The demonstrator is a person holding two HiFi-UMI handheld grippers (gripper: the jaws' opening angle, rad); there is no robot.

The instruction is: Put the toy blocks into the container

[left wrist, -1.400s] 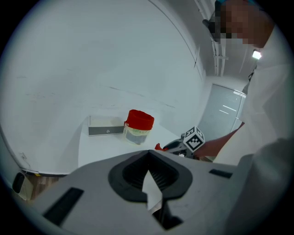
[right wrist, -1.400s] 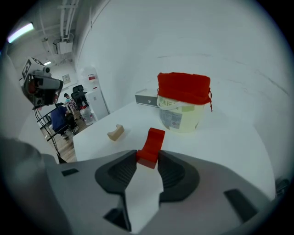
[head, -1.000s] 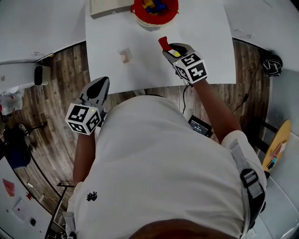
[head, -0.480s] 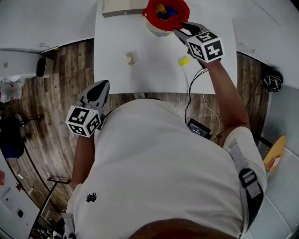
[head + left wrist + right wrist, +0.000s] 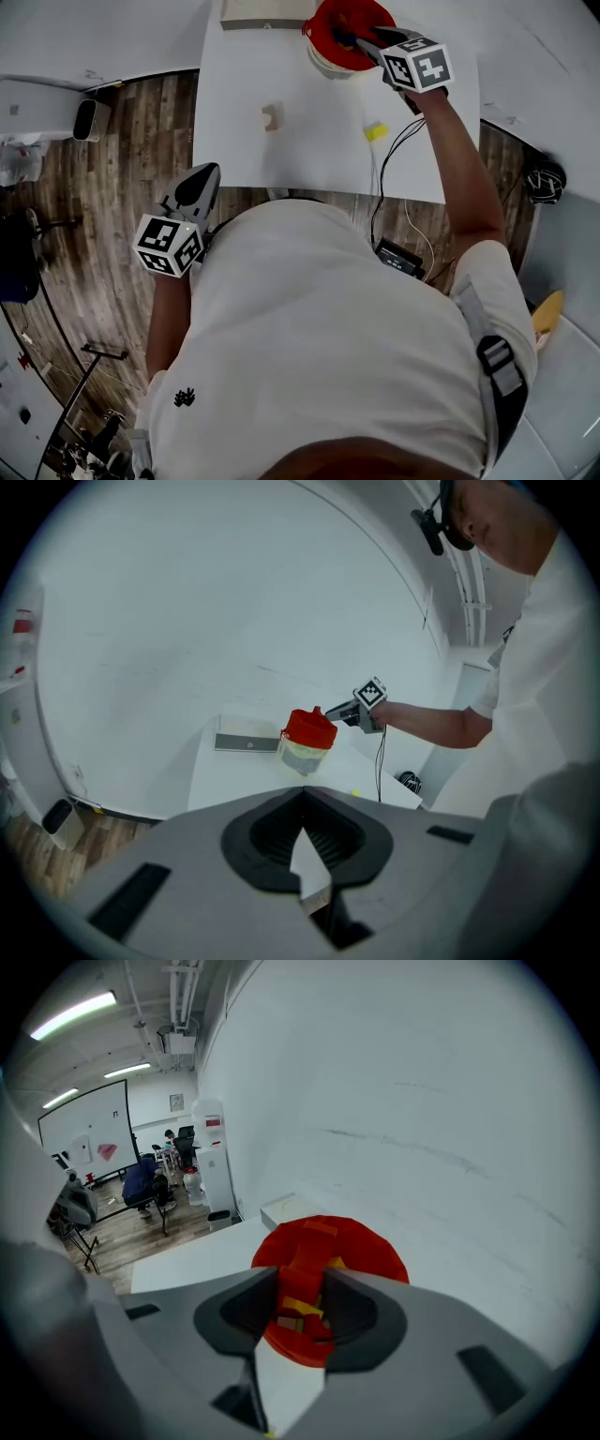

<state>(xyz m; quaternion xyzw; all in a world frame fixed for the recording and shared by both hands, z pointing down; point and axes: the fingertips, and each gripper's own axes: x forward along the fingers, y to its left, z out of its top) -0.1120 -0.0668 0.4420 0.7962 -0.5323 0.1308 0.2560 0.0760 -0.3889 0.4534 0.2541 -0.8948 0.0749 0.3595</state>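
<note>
Holding a red oblong toy block [image 5: 298, 1265], the right gripper [image 5: 301, 1290] has its jaws part-way closed, pads pressed on the block's sides. Key relation: the block sits directly over the mouth of the round red-rimmed container [image 5: 319, 36] at the far edge of the white table [image 5: 309, 150]. In the right gripper view the red rim rings the block all round, with yellow pieces inside below it. The block's long axis looks to run forward along the jaws, tipped down toward the opening. Judgement: the drop needs only a jaw release, no sideways shift.

The left gripper [image 5: 207, 173] hangs at the table's near edge, well apart from the container, jaws together and empty.

Two pieces are left on the table:
- A small yellow block [image 5: 376, 131], nearer the right gripper.
- A pale beige block [image 5: 272, 116], nearer the left gripper.
</note>
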